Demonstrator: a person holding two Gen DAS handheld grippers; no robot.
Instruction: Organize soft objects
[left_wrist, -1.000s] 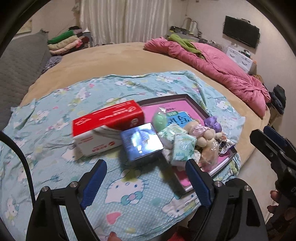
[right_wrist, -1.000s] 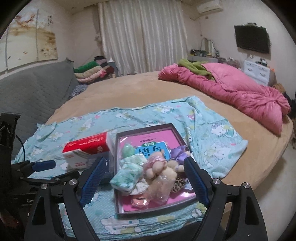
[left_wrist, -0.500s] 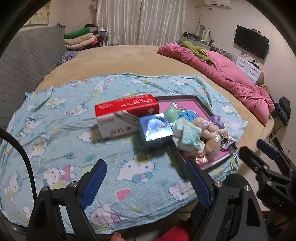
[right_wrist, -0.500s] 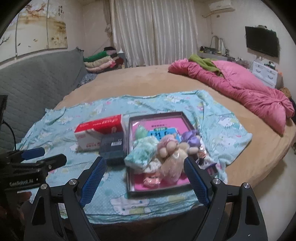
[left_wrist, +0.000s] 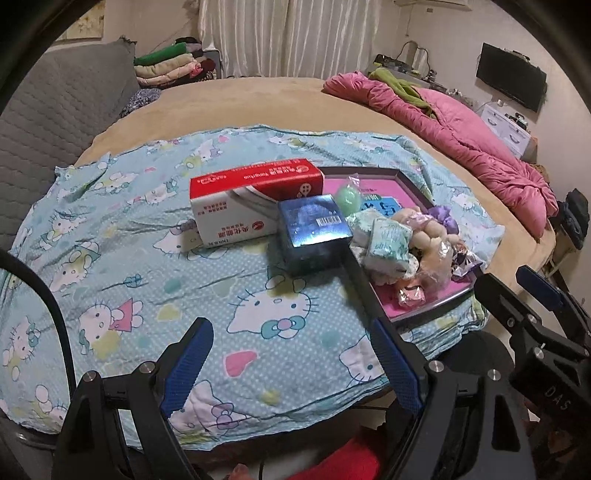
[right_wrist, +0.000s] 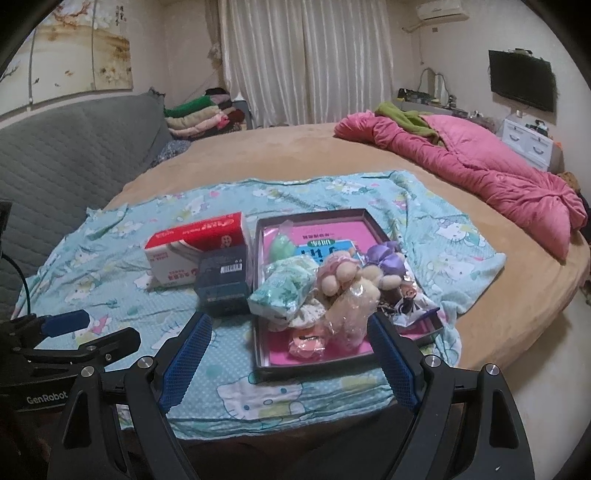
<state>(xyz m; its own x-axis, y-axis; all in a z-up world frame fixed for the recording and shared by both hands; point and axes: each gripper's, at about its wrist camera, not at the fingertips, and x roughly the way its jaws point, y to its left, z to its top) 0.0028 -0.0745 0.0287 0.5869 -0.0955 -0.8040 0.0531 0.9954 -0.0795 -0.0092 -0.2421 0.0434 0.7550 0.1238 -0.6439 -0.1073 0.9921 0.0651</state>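
Observation:
A dark tray with a pink floor (right_wrist: 354, 225) (left_wrist: 406, 184) lies on a blue cartoon-cat cloth (left_wrist: 110, 266) (right_wrist: 110, 236) and holds a heap of soft things: pale green tissue packs (right_wrist: 284, 291) (left_wrist: 388, 240), a plush toy in clear wrap (right_wrist: 347, 284) (left_wrist: 424, 229), a purple piece (right_wrist: 384, 258) and a green ball (left_wrist: 349, 195). A red and white tissue box (left_wrist: 255, 199) (right_wrist: 195, 254) and a dark blue box (left_wrist: 314, 229) (right_wrist: 221, 284) stand left of the tray. My left gripper (left_wrist: 291, 365) and right gripper (right_wrist: 288, 362) hang open and empty at the cloth's near edge.
The cloth is spread on a round tan bed (right_wrist: 277, 155). A pink quilt (right_wrist: 480, 166) lies at its far right. A grey padded headboard (right_wrist: 62, 158) and folded clothes (right_wrist: 199, 114) are at the left. A chest of drawers (right_wrist: 528, 144) stands under a wall screen (right_wrist: 521, 85).
Both grippers have drawn back and sunk lower, so the boxes and the tray look smaller and farther off. Their jaws stayed just as wide.

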